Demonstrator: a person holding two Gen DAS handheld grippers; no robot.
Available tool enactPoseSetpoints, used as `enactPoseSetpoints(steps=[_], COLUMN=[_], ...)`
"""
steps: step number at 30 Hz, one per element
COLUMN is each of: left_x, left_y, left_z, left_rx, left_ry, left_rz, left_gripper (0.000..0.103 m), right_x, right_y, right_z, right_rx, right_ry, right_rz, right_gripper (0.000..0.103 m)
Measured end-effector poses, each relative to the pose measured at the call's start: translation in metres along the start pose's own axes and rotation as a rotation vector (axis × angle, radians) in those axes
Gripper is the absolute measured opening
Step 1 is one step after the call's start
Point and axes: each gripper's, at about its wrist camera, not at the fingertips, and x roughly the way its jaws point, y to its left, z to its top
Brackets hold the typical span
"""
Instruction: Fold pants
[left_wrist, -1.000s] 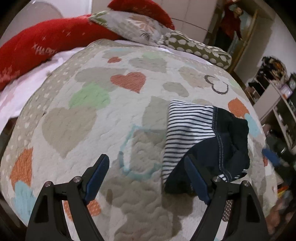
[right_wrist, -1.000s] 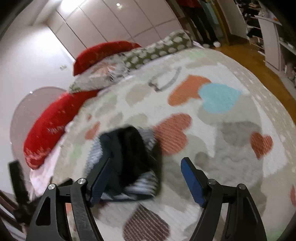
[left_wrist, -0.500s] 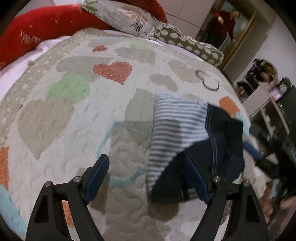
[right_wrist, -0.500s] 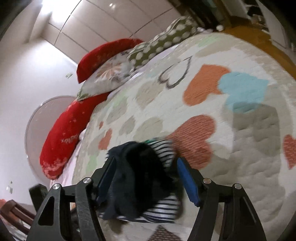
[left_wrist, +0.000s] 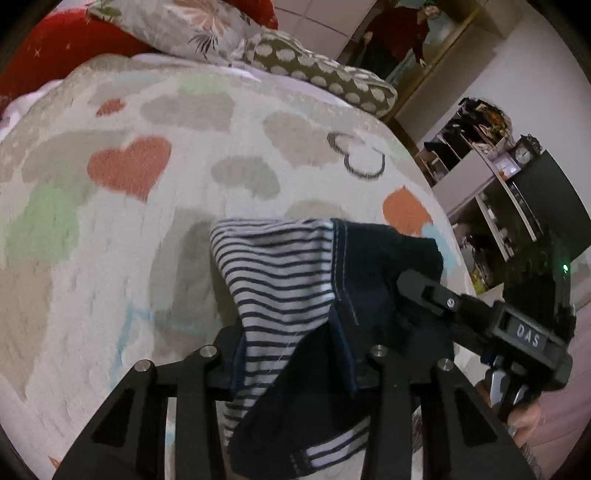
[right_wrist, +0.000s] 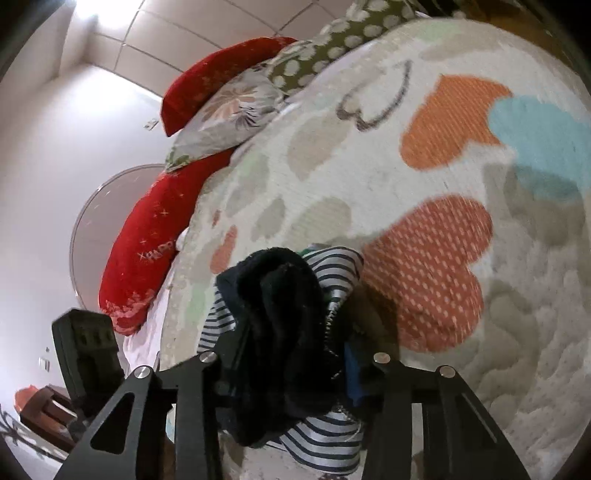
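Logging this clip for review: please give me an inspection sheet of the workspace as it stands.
Surface: heart-print quilt over a bed.
Job's things: small pants, striped and navy, bunched up, not yet folded.
Clutter: nothing seen on the quilt besides pillows at the head.
Grippers: left claw and right claw have just been closing; both now pinch the pants.
Cables: nothing seen.
Surroundings: shelves, wardrobe doors.
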Motion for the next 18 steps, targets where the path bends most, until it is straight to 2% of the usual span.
enactPoseSetpoints(steps=[2,3,5,7,8,11,14,17,18], left_x=[0.002,0.005,0.012,0.011,0.005,-0.021,-0.049,-0.074,-0.079], left_y=[-0.001,0.0,0.005,0.013,0.017,0.022,0.022,0.023,0.023], left_z=[0.009,0.011,0.008,0.002,-0.002,-0.016,-0.031,-0.048,-0.05], left_rx=[-0.008,-0.007,-0.019,-0.051,-0.074,-0.103,-0.112,-0.135,-0.136], left_ry=[-0.016,-0.013,-0.003,0.014,0.012,-0.046,-0.142,-0.211,-0.229], left_rz=[0.049,0.086,0.15,0.126,0.11,0.137,0.215,0.258,0.269], left_gripper=[0.043,0.051,0.057,0.057,0.057,0.063,0.071,0.072,0.072], right_x=[-0.002,-0.002,0.003,0.008,0.007,-0.022,-0.049,-0.045,-0.038], right_y=[0.006,0.006,0.003,-0.003,-0.005,0.004,0.03,0.047,0.047], right_z=[0.008,0.01,0.013,0.012,0.01,0.005,0.001,-0.01,-0.013], right_rx=[-0.01,-0.009,0.006,0.015,0.021,0.005,-0.061,-0.105,-0.11], right_ry=[-0.018,-0.024,-0.031,-0.023,-0.024,-0.109,-0.185,-0.136,-0.109], right_rz=[-0.001,-0.007,-0.056,-0.124,-0.142,-0.142,-0.056,0.04,0.046], right_gripper=[0.045,0.045,0.051,0.059,0.06,0.06,0.06,0.06,0.06])
